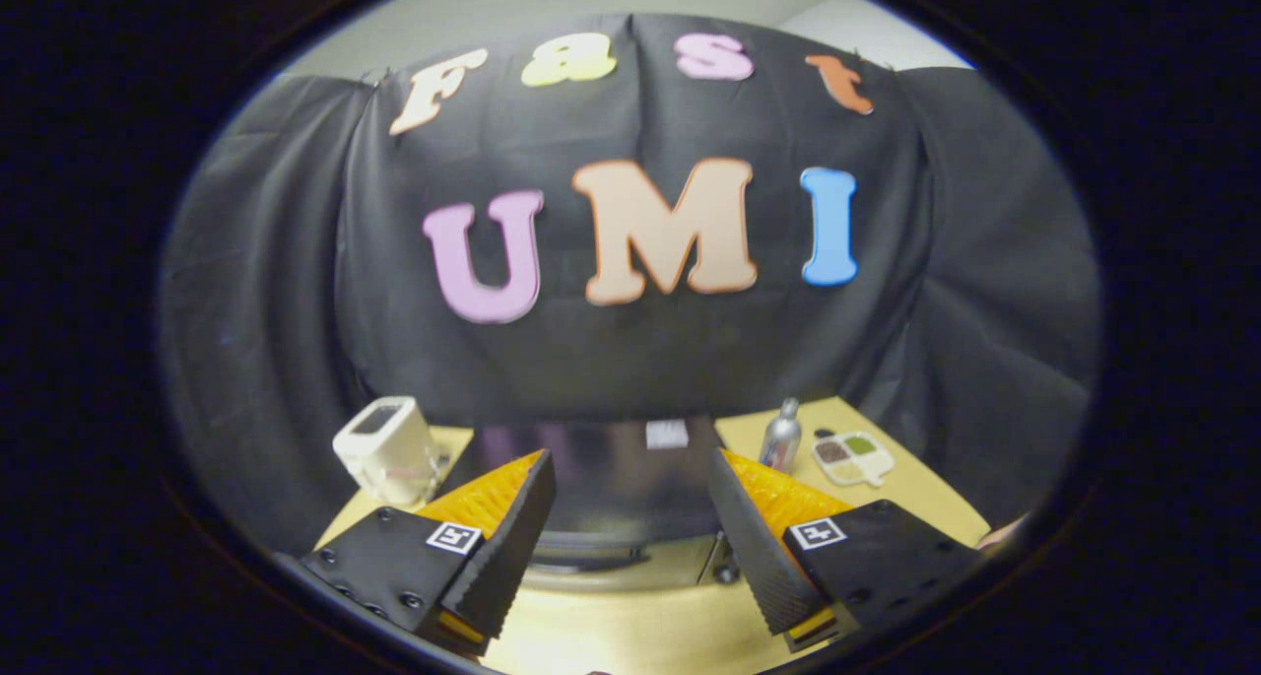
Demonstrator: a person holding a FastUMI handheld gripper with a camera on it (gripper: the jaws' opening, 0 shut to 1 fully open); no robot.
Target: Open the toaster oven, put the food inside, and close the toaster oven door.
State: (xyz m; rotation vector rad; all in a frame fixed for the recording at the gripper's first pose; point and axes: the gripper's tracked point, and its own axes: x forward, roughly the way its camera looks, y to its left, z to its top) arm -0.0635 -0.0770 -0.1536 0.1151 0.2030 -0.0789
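The toaster oven (616, 488) stands on the table just ahead of my fingers and below them, so I look down on its dark glossy top, which carries a small white label. Its front edge and the door handle (586, 559) show low between the fingers, and the door looks closed. My gripper (630, 483) is open, its two fingers spread wide over the oven's top with nothing between them. A small white plate (853, 458) with brown and green food sits beyond the right finger.
A white toaster-like appliance (386, 448) stands to the left of the oven. A silver bottle (780, 438) stands right of the oven beside the plate. The wooden table (630, 626) reaches to the black cloth wall behind. Part of a hand (1005, 532) shows at the far right.
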